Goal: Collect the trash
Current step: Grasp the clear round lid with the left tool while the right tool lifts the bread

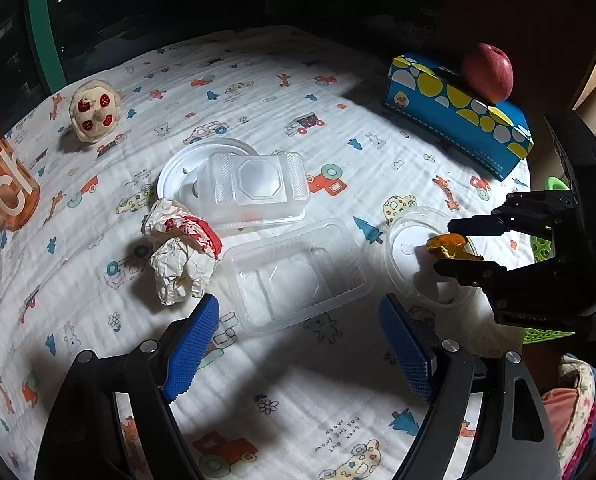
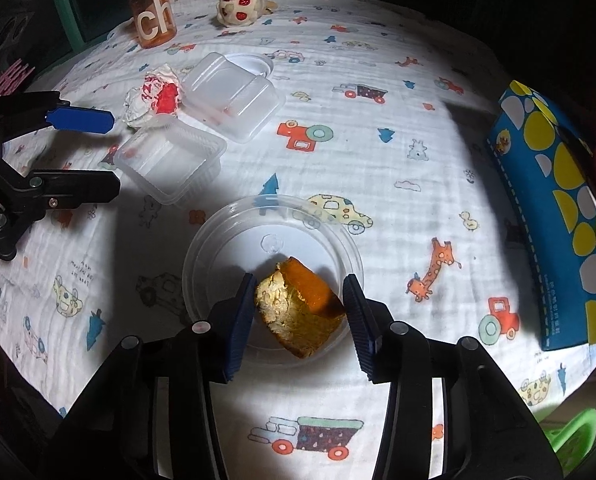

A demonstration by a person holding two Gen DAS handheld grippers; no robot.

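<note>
A piece of orange peel (image 2: 298, 312) sits between the blue pads of my right gripper (image 2: 299, 285), over a clear round lid (image 2: 226, 240); both pads touch it, so the gripper is shut on it. In the left wrist view the right gripper (image 1: 445, 247) holds the orange peel (image 1: 447, 242) above the round lid (image 1: 401, 256). My left gripper (image 1: 298, 308) hangs open over an empty clear container (image 1: 298, 276), touching nothing. A crumpled red-and-white paper (image 1: 182, 256) lies to its left, beside an upturned clear container (image 1: 254, 188) on a white lid (image 1: 174, 172).
A blue tissue box (image 1: 457, 116) with an apple (image 1: 487, 72) on it stands at the right. An orange bottle (image 1: 6, 188) and a plush toy (image 1: 94, 112) stand far left. A green basket (image 1: 541, 248) shows past the table's right edge. A printed cloth (image 1: 298, 380) covers the table.
</note>
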